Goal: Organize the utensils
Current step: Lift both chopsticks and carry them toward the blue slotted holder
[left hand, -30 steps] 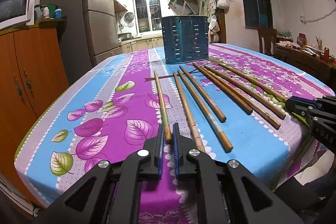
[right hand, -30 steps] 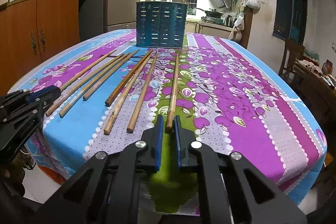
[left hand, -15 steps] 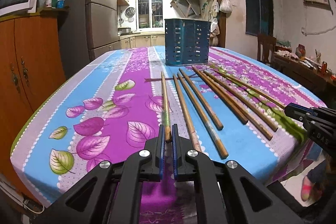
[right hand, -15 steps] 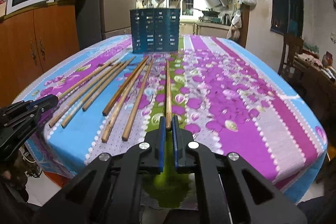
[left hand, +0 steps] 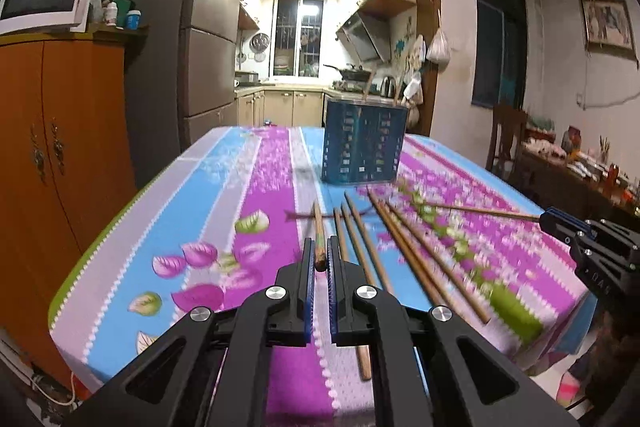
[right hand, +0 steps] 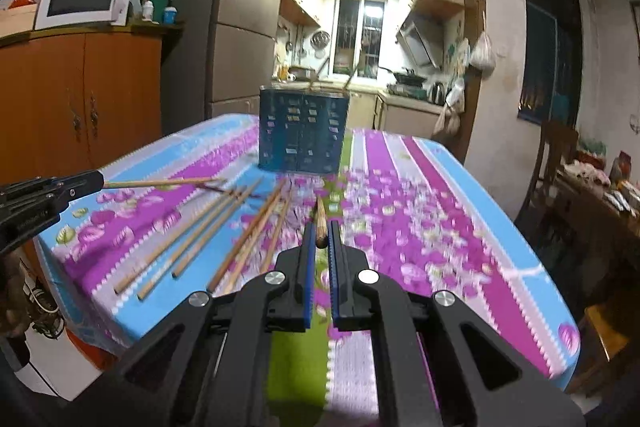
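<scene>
Wooden chopsticks rise off the tablecloth (left hand: 256,187): left gripper (left hand: 318,259) and right gripper (right hand: 320,241) each pinch one chopstick end, now lifted toward the blue holder (left hand: 362,143).

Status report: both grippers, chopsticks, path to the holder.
Left gripper shut on a chopstick. Right gripper shut on another chopstick. Blue holder ahead, path clear.

Chopsticks (left hand: 416,247) on table (left hand: 224,187), before holder (left hand: 362,143).

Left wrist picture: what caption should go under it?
Left jaws pinch one chopstick above the flowery table, blue holder behind.
</scene>
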Available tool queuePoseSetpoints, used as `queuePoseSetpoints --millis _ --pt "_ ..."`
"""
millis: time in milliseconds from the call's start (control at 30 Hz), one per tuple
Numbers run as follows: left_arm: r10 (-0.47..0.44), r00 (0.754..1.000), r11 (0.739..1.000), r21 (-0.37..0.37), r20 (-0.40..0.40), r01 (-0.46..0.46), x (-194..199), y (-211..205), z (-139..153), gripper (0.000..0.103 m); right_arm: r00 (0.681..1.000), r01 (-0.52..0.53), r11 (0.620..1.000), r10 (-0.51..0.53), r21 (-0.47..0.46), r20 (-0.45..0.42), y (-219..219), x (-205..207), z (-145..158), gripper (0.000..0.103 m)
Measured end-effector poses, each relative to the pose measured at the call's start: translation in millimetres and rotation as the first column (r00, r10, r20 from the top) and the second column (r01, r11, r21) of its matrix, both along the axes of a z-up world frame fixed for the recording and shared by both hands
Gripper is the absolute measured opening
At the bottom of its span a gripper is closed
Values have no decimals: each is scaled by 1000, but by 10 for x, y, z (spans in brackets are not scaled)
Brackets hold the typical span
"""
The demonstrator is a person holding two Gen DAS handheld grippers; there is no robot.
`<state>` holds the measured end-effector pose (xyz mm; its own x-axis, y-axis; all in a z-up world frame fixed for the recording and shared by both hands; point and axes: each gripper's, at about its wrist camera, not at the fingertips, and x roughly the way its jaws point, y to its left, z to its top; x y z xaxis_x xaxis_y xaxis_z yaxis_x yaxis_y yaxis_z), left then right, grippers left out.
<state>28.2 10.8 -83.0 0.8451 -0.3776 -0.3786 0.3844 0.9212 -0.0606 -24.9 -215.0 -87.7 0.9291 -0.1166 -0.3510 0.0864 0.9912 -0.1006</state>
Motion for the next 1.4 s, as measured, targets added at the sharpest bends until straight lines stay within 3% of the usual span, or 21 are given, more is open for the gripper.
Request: queuePoseSetpoints --millis 267,467,667,1067,1400 --pt "-22 1000 997 -74 0 22 197 25 475 7 998 -47 999 46 18 50 -144 231 465 5" --pt "-28 1000 996 -79 5 28 377 -8 776 7 995 -86 996 84 22 60 -209 429 759 5" --pt "-32 999 997 -64 32 34 509 -76 1007 7 991 -117 993 116 8 66 -250 566 988 5" --pt "-69 998 996 -53 0 69 779 -188 1355 7 983 -180 983 178 44 40 -259 790 1403 5" --pt "-98 995 995 -1 -27 98 1043 -412 1669 7 979 -198 977 202 79 -37 -256 978 1653 5"
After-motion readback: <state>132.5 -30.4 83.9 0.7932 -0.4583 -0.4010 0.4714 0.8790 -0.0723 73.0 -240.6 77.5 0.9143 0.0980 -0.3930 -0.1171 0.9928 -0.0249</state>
